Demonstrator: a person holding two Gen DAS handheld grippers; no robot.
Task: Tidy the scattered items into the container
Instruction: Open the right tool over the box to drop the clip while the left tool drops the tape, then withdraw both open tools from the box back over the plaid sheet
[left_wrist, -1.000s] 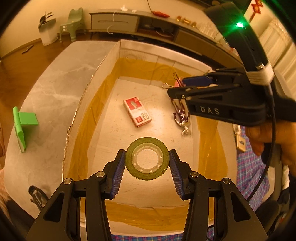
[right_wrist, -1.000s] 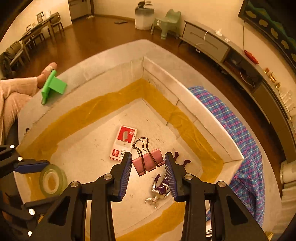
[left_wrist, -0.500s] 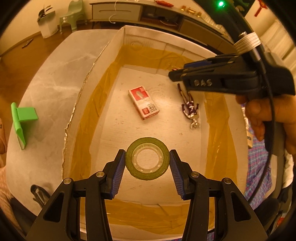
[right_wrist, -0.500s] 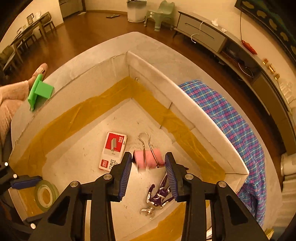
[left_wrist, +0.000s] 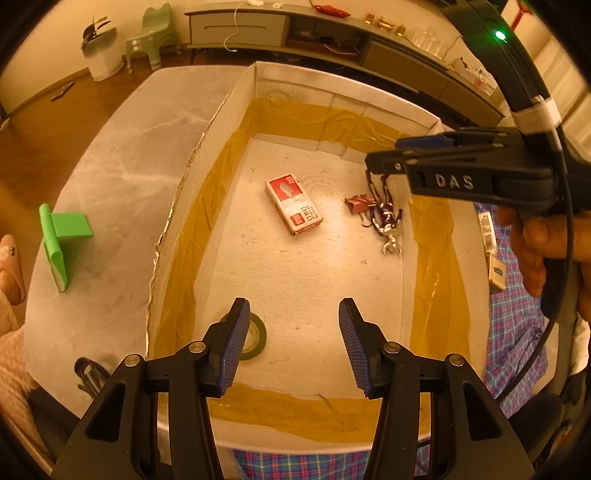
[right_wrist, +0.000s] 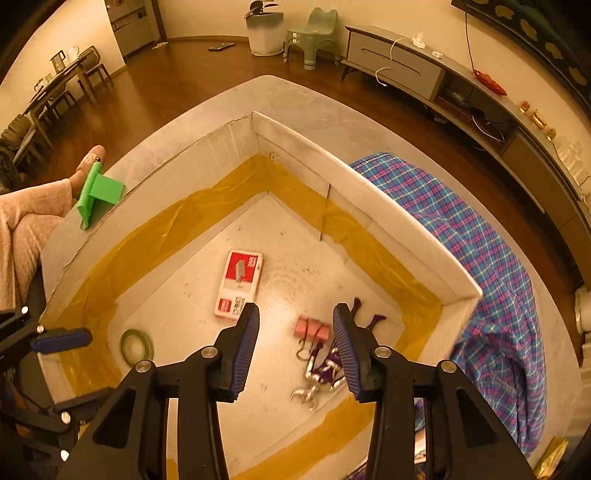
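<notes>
Lying below parted jaws, tape roll (left_wrist: 255, 341), binder clip (right_wrist: 312, 329)

Open box (left_wrist: 207, 147) on the table (left_wrist: 122, 147), its floor holding four things. Staple box (left_wrist: 294, 205) near the floor's middle; tape roll (left_wrist: 255, 338) by the near left wall, partly hidden behind the left gripper's (left_wrist: 291, 347) left finger. Binder clip (right_wrist: 312, 329) and keychain (right_wrist: 325, 369) touching, close to the right wall, right of the staple box. Stand (left_wrist: 61, 240) on the table, outside and left of the box. Checked cloth (right_wrist: 480, 258) draped on the table past the right wall. Both grippers above the floor, right gripper (right_wrist: 295, 345) over the binder clip, nothing between either pair of fingers.
</notes>
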